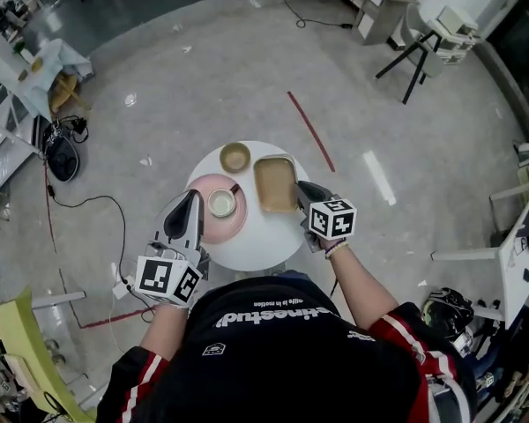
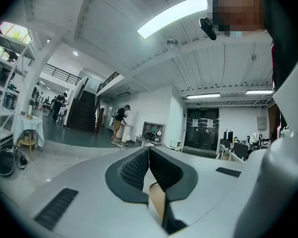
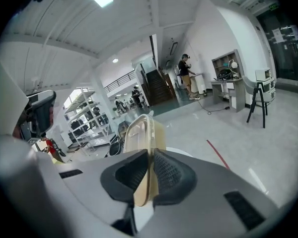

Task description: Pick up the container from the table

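Observation:
A tan rectangular container (image 1: 275,181) with a clear lid is over the right side of the round white table (image 1: 256,241). My right gripper (image 1: 301,194) is shut on its near right rim. In the right gripper view the container (image 3: 141,132) sticks out edge-on from between the pads of the right gripper (image 3: 151,157). My left gripper (image 1: 192,199) hovers over the near left of the table, pointing at a pink plate (image 1: 203,186). In the left gripper view its jaws meet at the tips, and the left gripper (image 2: 149,151) holds nothing there.
A cup (image 1: 221,203) stands on the pink plate and a tan bowl (image 1: 234,157) sits at the table's far side. A red tape line (image 1: 310,130) crosses the grey floor beyond. Cables and a bag (image 1: 62,155) lie to the left, a black easel (image 1: 414,60) at the far right.

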